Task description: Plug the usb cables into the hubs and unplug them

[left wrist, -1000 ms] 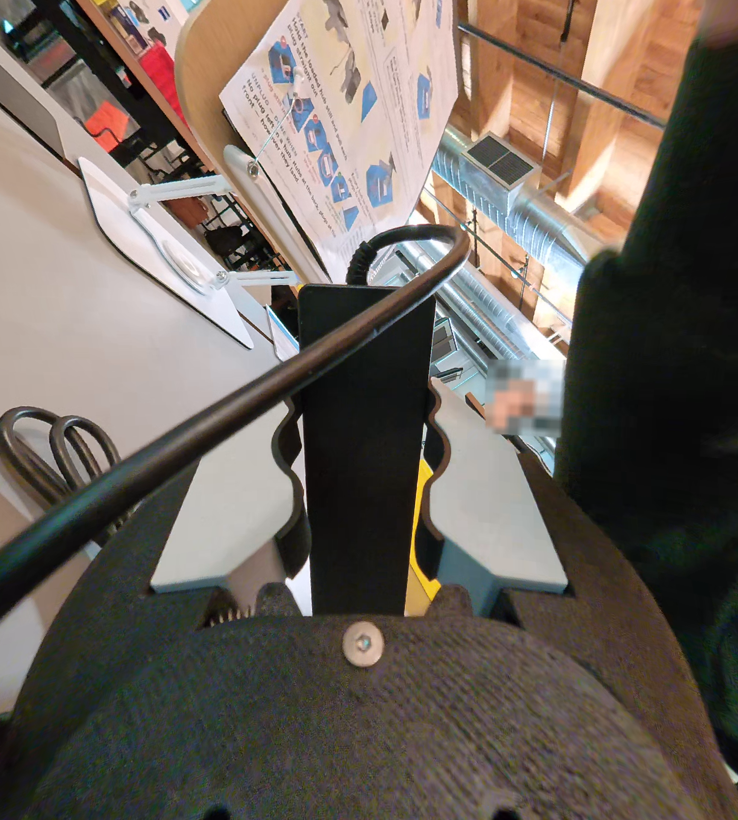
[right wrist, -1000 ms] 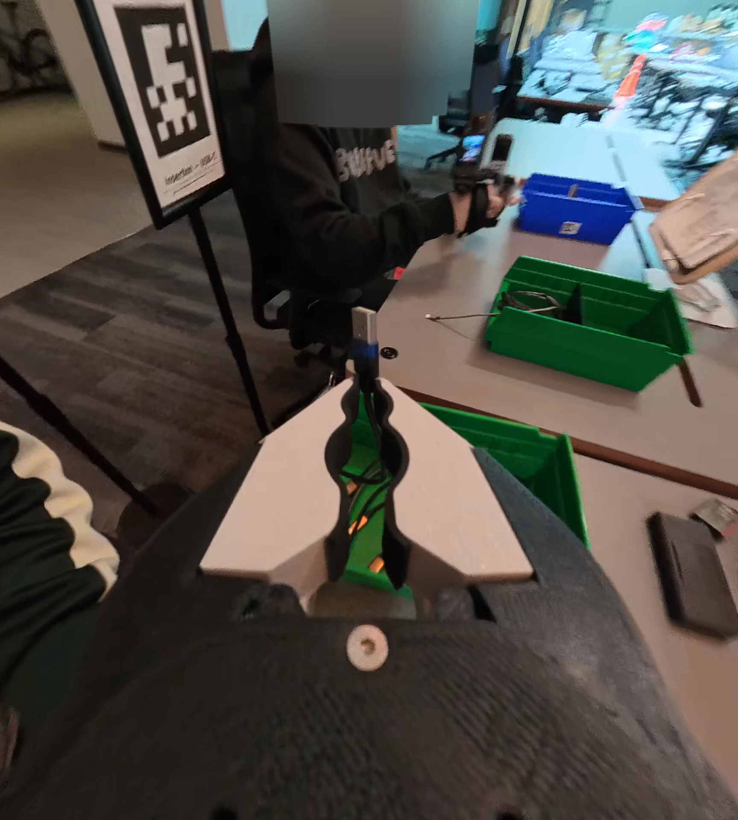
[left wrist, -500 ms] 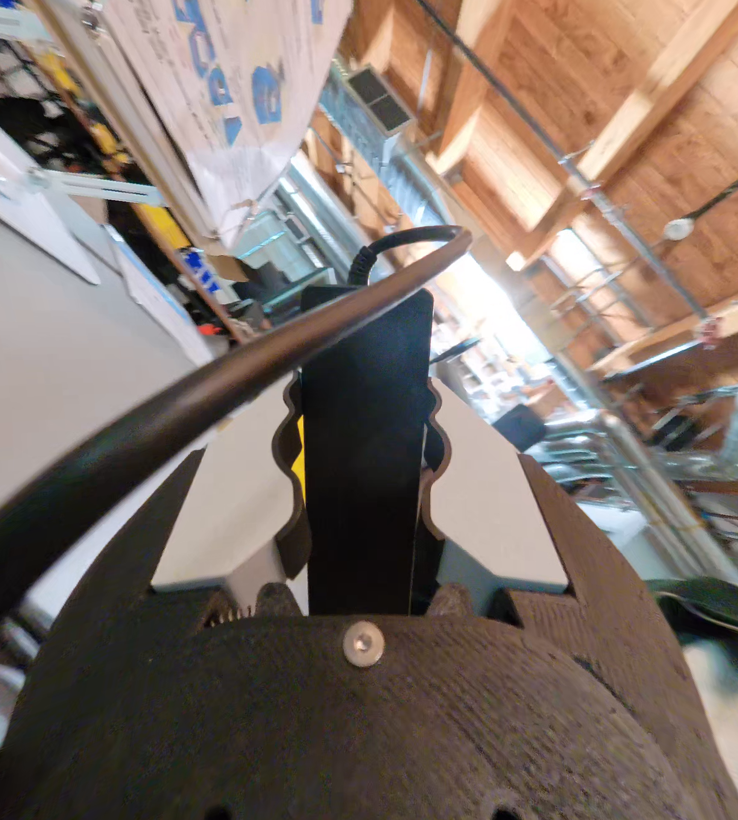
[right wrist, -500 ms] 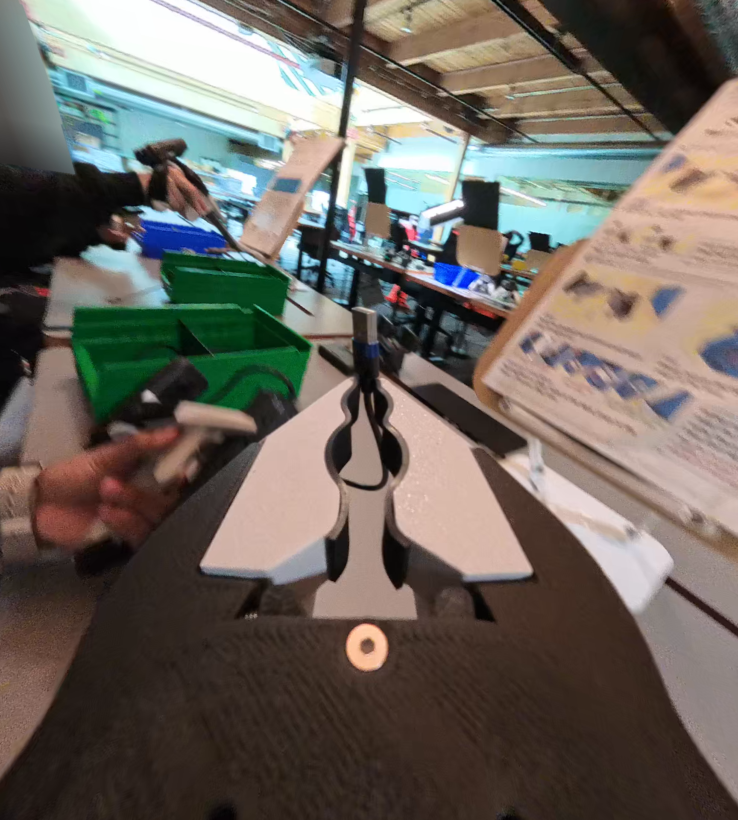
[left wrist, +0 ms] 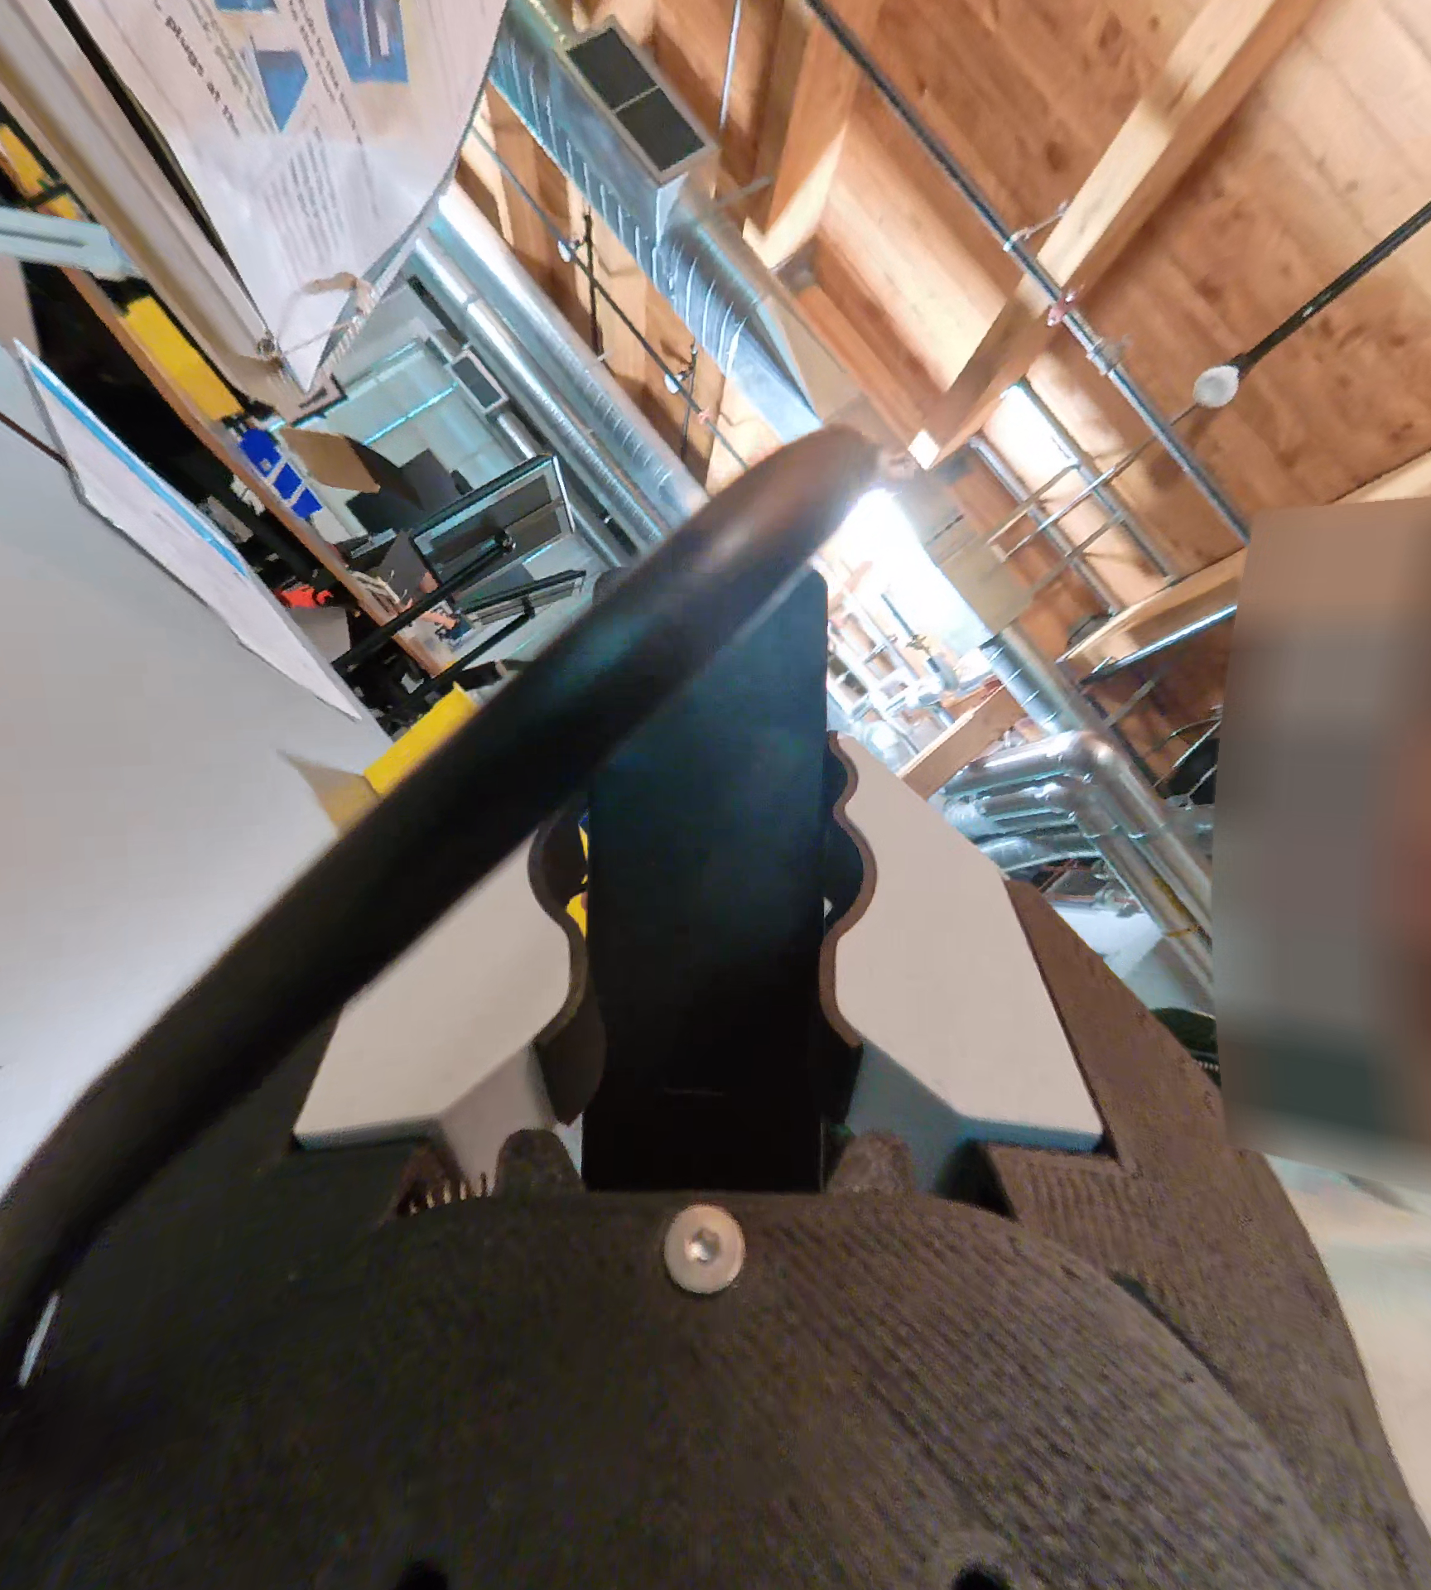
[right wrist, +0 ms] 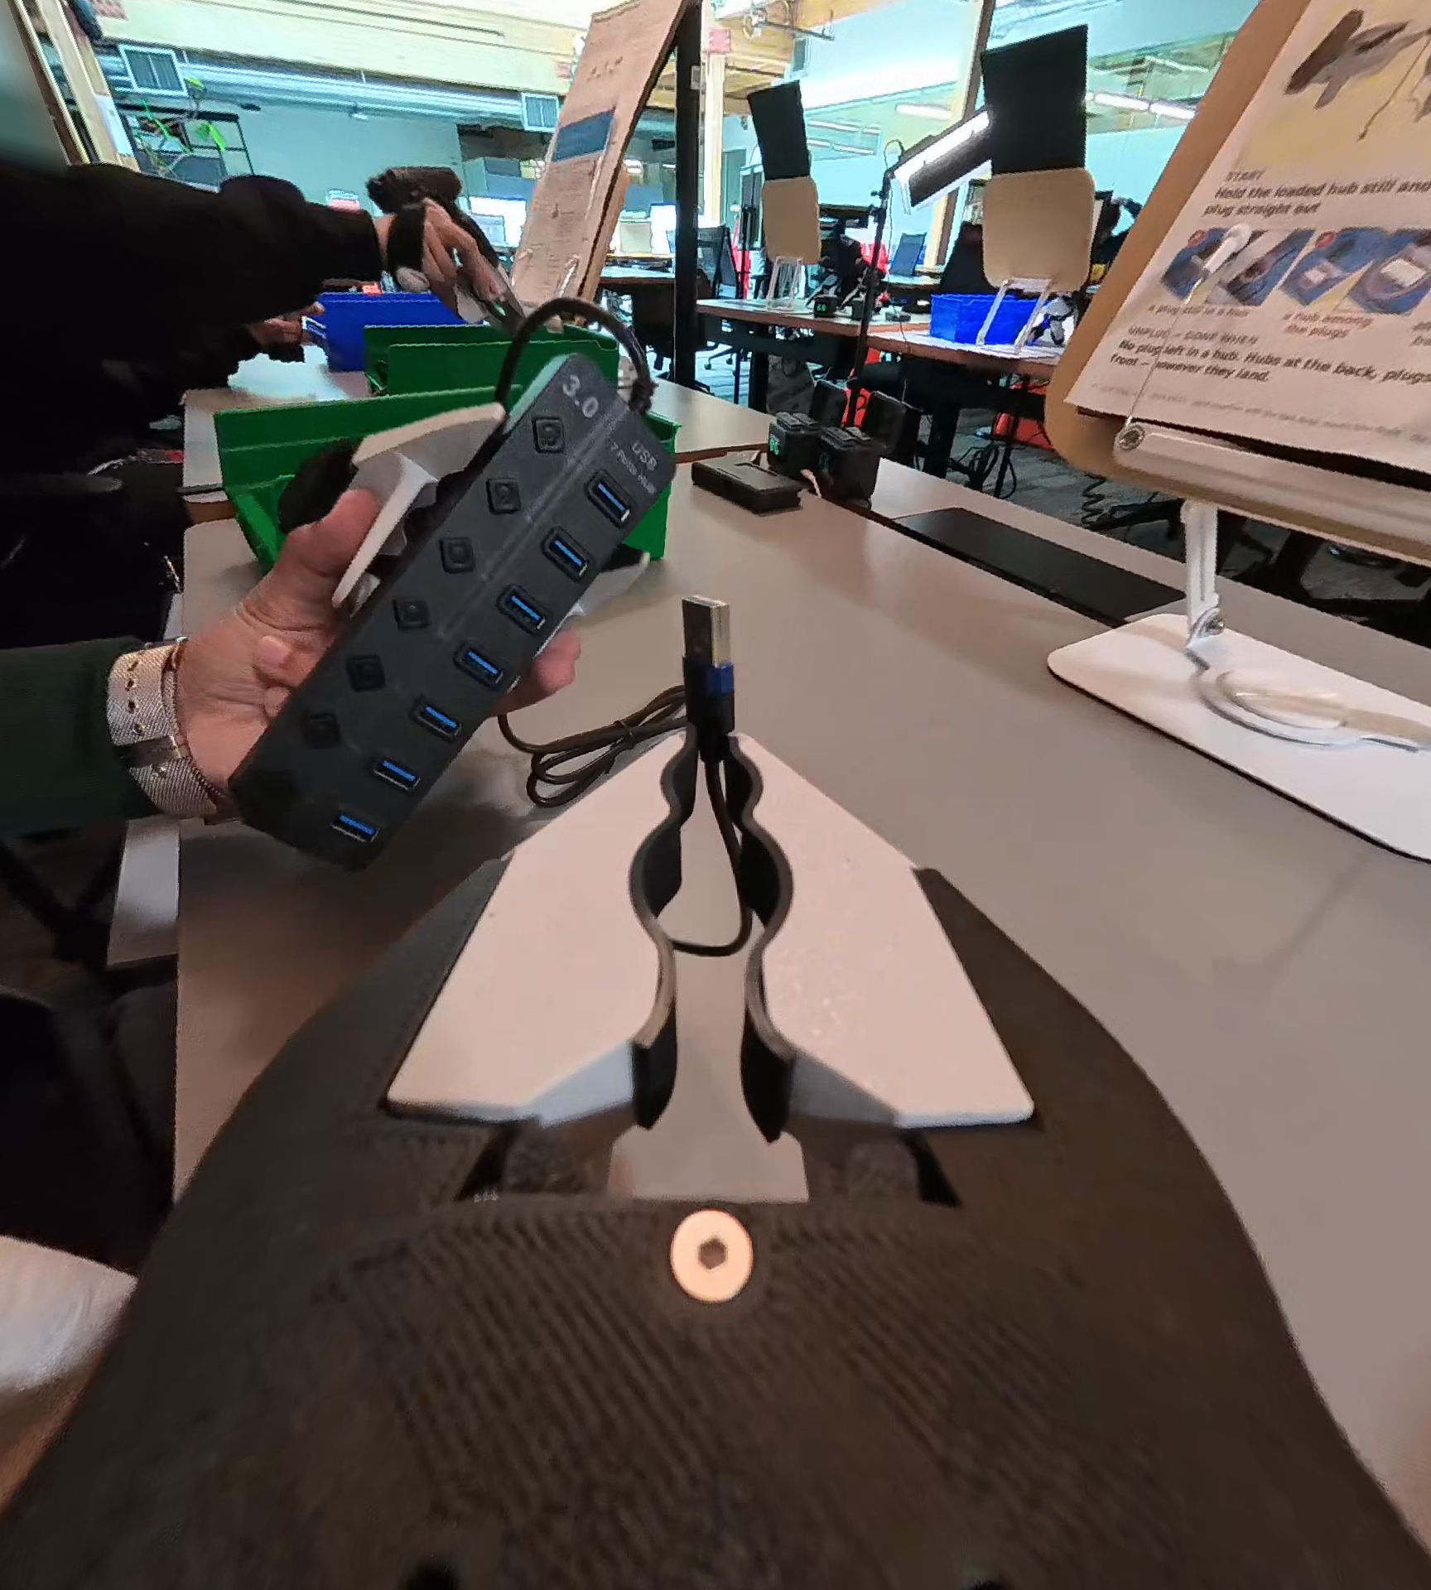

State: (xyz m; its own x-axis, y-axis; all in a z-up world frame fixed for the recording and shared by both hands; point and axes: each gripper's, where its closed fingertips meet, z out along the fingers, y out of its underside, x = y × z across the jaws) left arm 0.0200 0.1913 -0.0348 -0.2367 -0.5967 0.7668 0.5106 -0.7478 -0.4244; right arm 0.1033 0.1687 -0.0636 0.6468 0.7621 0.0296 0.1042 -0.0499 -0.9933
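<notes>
Two grippers, both loaded. L gripper (left wrist: 708, 860), own wrist view: jaws spread abt as wide as the black USB hub (left wrist: 708, 860), pressed on its two long sides, hub standing on edge btwn the fingers and reaching out past the tips. The hub's own thick black cord (left wrist: 402, 869) leaves the far end, curls back and sweeps down-left across the L finger twd the camera. Cam tilted up: wood ceiling and metal ducts beyond the tips, grey table (left wrist: 93, 774) off to the left.

R wrist view, L to R: the person's hand (right wrist: 265, 662) far left of the R gripper, w/ the L gripper's pale fingers (right wrist: 402, 482) on the hub (right wrist: 471, 619). Hub tilted, port face twd camera, a row of blue ports and a row of square buttons, all ports empty as far as seen. Green bins (right wrist: 437, 430) on the table behind it. Loose loop of thin black cable (right wrist: 600, 757) on the table just ahead-left of the tips. R gripper (right wrist: 708, 757): jaws nearly shut, pinching a USB plug (right wrist: 708, 662) by its black body, metal end w/ blue band sticking straight out past the tips; its thin cable loops back btwn the fingers. Plug tip near the hub's lower ports, to their right, not touching. Far right: white stand (right wrist: 1297, 731) w/ an instruction sheet (right wrist: 1340, 215) on a board.
</notes>
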